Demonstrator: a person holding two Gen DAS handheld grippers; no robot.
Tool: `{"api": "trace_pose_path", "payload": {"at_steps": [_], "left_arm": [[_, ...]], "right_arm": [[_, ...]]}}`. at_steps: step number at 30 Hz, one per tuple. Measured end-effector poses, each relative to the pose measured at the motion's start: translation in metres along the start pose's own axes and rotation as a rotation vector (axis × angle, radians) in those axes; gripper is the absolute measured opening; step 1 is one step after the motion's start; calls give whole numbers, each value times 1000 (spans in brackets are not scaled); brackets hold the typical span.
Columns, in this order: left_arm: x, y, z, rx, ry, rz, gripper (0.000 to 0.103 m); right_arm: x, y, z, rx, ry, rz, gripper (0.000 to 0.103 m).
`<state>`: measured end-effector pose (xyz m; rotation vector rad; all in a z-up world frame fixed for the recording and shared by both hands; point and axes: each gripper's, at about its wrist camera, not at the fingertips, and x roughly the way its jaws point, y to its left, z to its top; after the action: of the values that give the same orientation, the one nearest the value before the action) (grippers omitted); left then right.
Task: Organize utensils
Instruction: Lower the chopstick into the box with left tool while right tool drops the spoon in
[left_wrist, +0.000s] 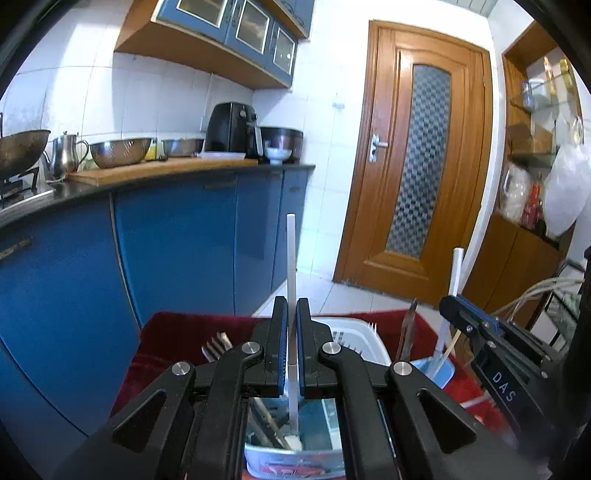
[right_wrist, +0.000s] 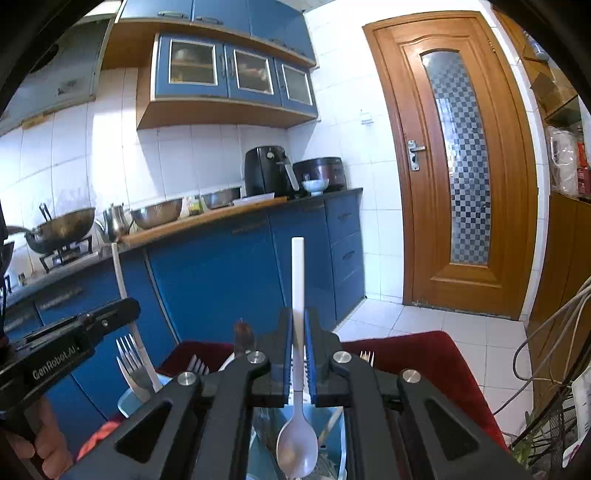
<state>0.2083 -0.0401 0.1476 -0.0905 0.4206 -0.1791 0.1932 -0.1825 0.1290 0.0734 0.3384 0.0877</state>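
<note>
My left gripper (left_wrist: 291, 306) is shut on the thin handle of a white plastic utensil (left_wrist: 291, 258). The handle stands upright and its lower end dips into a tub (left_wrist: 258, 458) holding other utensils. In the right wrist view my right gripper (right_wrist: 298, 317) is shut on a white spoon (right_wrist: 297, 273), handle up, with its bowl hanging over the same bluish tub (right_wrist: 334, 417). Each gripper appears in the other's view: the right gripper (left_wrist: 452, 304) at the right, the left gripper (right_wrist: 127, 308) at the left.
A red cloth (right_wrist: 424, 354) covers the table. On it stand a white slotted basket (left_wrist: 354, 332) and a light blue cup (right_wrist: 127, 402) holding forks (right_wrist: 129, 354). Blue cabinets (left_wrist: 177, 251) and a countertop with bowls lie beyond, a wooden door (left_wrist: 413, 155) further right, and cables (right_wrist: 554, 332) at far right.
</note>
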Motion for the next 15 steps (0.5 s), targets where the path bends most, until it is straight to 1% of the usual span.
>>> {"api": "trace_pose_path", "payload": {"at_steps": [3,5,6,7,8,9,10,11,12,15], "left_arm": [[7,0,-11,8,38,1,3],[10,-1,-16,6,55,2,3],[11,-1,-19,5,66,1,3],[12,-2,-21,5,74,1,4],[12,-1,-23,4,79,1,6],[12,-1,-24,0,85,1,12],[11,1,-25,-4,86,0,19],[9,2,-26,-8,85,-2,22],[7,2,-26,-11,83,-4,24],[-3,3,-26,-6,79,-3,24]], "right_arm": [[0,-2,-7,8,23,22,9],[-1,-3,-9,6,33,27,11],[-2,-2,-10,3,35,29,17],[-3,-2,-10,2,36,31,26],[-5,-2,-11,4,38,37,30],[-7,-3,-11,11,38,45,34],[-9,-3,-10,18,37,51,34],[-11,-3,-9,24,36,56,34],[-14,-4,-9,29,34,61,34],[-24,-4,-6,38,29,77,34]]}}
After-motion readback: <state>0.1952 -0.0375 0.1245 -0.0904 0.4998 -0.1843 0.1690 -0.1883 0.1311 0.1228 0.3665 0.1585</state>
